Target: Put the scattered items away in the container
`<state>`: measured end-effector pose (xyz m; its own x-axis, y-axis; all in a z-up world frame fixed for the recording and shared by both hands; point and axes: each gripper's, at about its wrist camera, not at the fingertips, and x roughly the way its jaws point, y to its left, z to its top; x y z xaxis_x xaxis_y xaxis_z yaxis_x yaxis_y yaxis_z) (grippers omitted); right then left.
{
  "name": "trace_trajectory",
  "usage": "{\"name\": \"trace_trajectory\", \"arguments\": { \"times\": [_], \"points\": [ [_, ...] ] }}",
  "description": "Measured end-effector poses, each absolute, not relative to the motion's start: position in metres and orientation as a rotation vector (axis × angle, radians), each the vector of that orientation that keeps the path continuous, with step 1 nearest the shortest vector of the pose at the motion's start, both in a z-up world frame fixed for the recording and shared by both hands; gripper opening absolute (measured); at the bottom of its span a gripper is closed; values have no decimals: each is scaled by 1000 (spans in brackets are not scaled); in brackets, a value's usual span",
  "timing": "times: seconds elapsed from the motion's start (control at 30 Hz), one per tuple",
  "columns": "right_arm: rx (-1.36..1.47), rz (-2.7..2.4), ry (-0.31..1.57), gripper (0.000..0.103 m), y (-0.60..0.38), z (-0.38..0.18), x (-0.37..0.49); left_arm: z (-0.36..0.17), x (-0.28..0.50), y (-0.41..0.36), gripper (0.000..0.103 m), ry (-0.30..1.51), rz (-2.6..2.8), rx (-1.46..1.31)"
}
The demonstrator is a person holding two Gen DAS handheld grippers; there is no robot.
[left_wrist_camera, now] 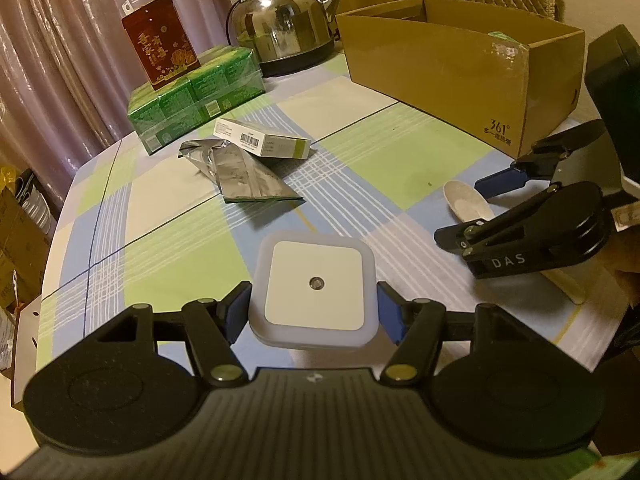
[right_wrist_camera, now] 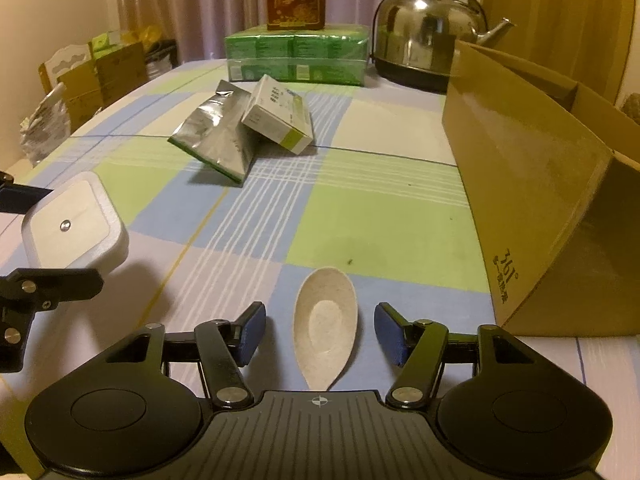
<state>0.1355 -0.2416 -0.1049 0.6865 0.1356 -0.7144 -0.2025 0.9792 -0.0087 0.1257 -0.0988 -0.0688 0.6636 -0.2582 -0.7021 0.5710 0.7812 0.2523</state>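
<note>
Between your left gripper's (left_wrist_camera: pixel 313 316) blue pads sat the square white night light (left_wrist_camera: pixel 314 291), both pads pressed against its sides, so that claw was clenched on it, raised clear of the checked tablecloth (left_wrist_camera: pixel 400 148). Your right gripper (right_wrist_camera: pixel 320 330) stood released: its pads were apart on either side of the pale spoon (right_wrist_camera: pixel 325 336), touching neither edge, and the spoon lay flat on the cloth with its bowl pointing away from you. To the right stood the open cardboard box (left_wrist_camera: pixel 460 68), near the spoon. Farther off, a silver foil pouch (left_wrist_camera: pixel 240 176) lay partly under a small white carton (left_wrist_camera: pixel 264 138). Behind them were a wrapped block of green packs (left_wrist_camera: pixel 196 100) with a red tin (left_wrist_camera: pixel 160 42) on top, and a steel kettle (left_wrist_camera: pixel 284 20) beside it.
</note>
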Motion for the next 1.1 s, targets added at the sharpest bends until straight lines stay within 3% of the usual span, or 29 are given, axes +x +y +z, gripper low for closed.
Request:
{"name": "trace_trajectory", "arguments": {
  "times": [0.1, 0.47, 1.1],
  "points": [
    [-108, 199, 787, 30, -241, -104, 135, -70, 126, -98, 62, 704, -488, 487],
    [-97, 196, 744, 30, -253, -74, 123, -62, 121, -100, 62, 686, -488, 489],
    [-84, 177, 571, 30, -284, 13, 99, -4, 96, -132, 62, 555, -535, 511]
  ]
}}
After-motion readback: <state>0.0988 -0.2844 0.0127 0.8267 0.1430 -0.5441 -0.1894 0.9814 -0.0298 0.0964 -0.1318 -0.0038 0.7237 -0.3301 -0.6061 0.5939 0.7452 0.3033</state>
